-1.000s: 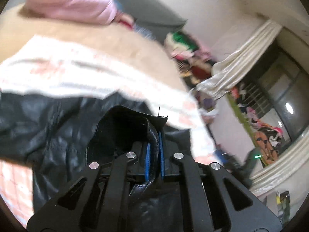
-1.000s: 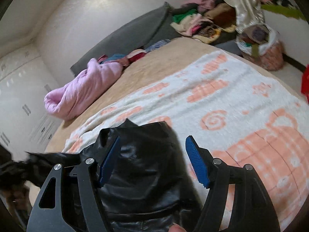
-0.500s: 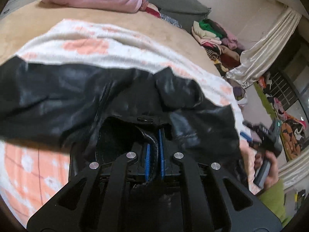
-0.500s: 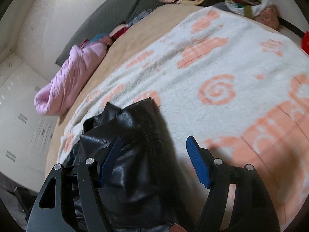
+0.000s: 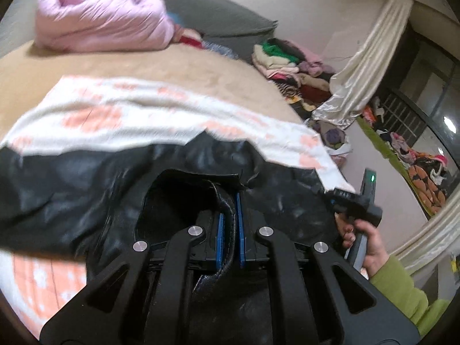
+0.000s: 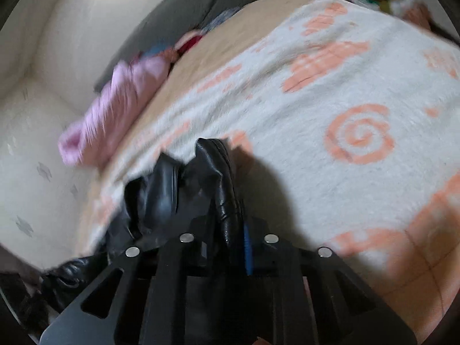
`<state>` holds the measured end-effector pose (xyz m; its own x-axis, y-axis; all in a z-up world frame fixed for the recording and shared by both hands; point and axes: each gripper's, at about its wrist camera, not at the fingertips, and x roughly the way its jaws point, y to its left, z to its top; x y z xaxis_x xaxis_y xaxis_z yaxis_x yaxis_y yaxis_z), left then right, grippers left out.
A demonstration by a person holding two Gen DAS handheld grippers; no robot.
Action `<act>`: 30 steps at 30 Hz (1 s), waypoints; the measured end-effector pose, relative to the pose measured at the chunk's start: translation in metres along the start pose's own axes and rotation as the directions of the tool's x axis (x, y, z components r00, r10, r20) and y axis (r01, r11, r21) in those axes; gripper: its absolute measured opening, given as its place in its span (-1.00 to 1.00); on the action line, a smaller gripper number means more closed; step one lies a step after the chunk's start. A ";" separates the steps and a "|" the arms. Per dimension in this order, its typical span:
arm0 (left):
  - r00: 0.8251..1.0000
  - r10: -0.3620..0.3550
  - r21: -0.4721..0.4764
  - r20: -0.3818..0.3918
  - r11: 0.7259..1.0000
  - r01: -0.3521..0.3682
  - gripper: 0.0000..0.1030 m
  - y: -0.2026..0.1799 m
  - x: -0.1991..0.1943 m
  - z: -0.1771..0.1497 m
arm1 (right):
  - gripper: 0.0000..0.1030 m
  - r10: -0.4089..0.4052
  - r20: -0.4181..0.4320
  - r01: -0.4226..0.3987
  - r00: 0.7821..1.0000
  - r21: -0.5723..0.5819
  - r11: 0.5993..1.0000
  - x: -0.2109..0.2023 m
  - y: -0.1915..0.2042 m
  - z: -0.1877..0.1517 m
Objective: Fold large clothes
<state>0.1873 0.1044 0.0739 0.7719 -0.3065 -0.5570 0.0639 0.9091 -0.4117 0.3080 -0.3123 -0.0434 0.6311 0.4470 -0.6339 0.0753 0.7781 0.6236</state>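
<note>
Presently catalogued, one moment, two wrist views.

Item 1: left gripper point(image 5: 229, 224). Jaws together, blue pads clamped on a rolled edge of the black leather jacket point(image 5: 86, 189), which rises between the fingers and drops away beneath them.

Item 2: black leather jacket. Spread ahead of the left gripper and to its left, lying on the white blanket with orange patterns point(image 5: 95, 115). An open fold with dark lining sits just ahead-left of the left pads. In the right wrist view the jacket point(image 6: 164, 189) bunches ahead-left of the right gripper.

Item 3: right gripper point(image 6: 230, 230). Jaws have just been closing; they now pinch a ridge of the jacket, one blue pad visible at the leather's right side. In the left wrist view this tool point(image 5: 356, 204) appears to the right of the left gripper, gripped by the person's right hand point(image 5: 365, 244) in a green sleeve point(image 5: 402, 296).

Item 4: white blanket, bare ahead and right of the right gripper, over a tan bed cover point(image 5: 143, 66).

Item 5: pink quilted garment point(image 5: 103, 20), far ahead-left of the left gripper, against a grey headboard cushion point(image 5: 218, 14).

Item 6: pile of mixed clothes point(image 5: 290, 60), far ahead-right, beside a cream curtain point(image 5: 365, 66).
</note>
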 end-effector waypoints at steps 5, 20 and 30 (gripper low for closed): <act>0.998 0.067 0.026 -0.007 0.997 -0.067 -0.96 0.006 0.013 0.007 | -0.75 -0.002 -0.003 0.003 1.000 0.115 0.993 0.003 -0.029 0.001; 0.983 0.115 -0.089 -0.146 0.988 -0.128 -0.88 0.078 0.039 -0.042 | -0.20 -0.145 0.114 0.155 0.983 -0.081 0.985 -0.039 0.017 -0.002; 0.980 0.191 -0.060 -0.048 0.979 -0.194 -0.67 0.060 -0.005 -0.031 | -0.19 -0.084 0.078 0.104 0.993 -0.300 0.948 -0.054 0.076 -0.035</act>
<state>0.1674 0.1520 0.0297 0.7388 -0.1399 -0.6592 -0.1255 0.9325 -0.3385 0.2532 -0.2621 0.0221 0.6806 0.3443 -0.6467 -0.0948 0.9167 0.3882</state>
